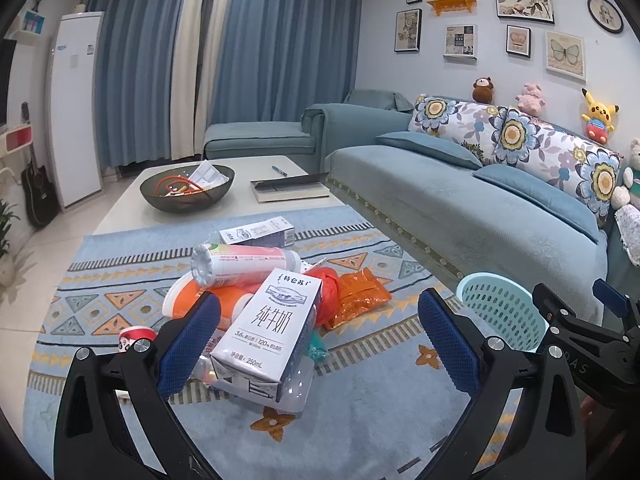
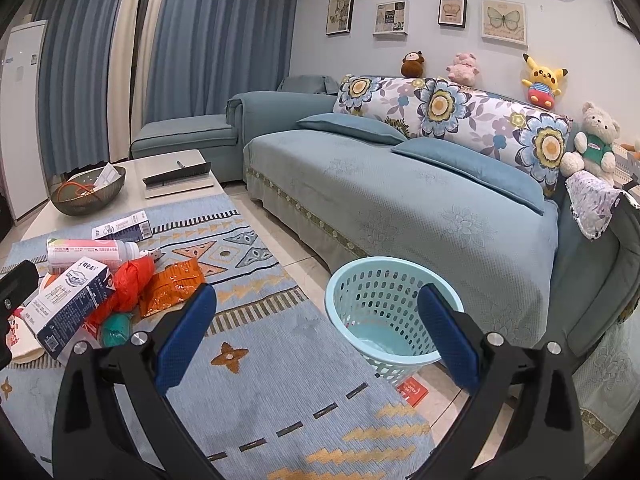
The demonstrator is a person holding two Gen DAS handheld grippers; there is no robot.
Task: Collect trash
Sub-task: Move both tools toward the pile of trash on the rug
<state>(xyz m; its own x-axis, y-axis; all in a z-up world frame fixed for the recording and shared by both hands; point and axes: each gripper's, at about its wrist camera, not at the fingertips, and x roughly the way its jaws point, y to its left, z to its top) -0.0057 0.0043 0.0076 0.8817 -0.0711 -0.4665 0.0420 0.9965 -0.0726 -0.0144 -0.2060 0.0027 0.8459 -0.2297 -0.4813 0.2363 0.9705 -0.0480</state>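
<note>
A heap of trash lies on the patterned rug: a white milk carton [image 1: 268, 332] on top, a pink-labelled bottle [image 1: 244, 262] behind it, a second carton [image 1: 258, 234] further back, an orange wrapper [image 1: 360, 294] and a red bag [image 1: 326, 292]. My left gripper [image 1: 320, 340] is open, its left pad beside the top carton, nothing held. A light blue basket [image 2: 384, 316] stands on the floor by the sofa. My right gripper [image 2: 318, 332] is open just in front of the basket. The same carton [image 2: 68, 304] and wrapper [image 2: 172, 286] show at the left of the right wrist view.
A teal sofa [image 2: 400, 200] with floral cushions runs along the right. A low white table [image 1: 224, 196] behind the heap carries a dark bowl [image 1: 186, 192] and a book [image 1: 288, 190]. A red card [image 2: 412, 390] lies on the tiles beside the basket.
</note>
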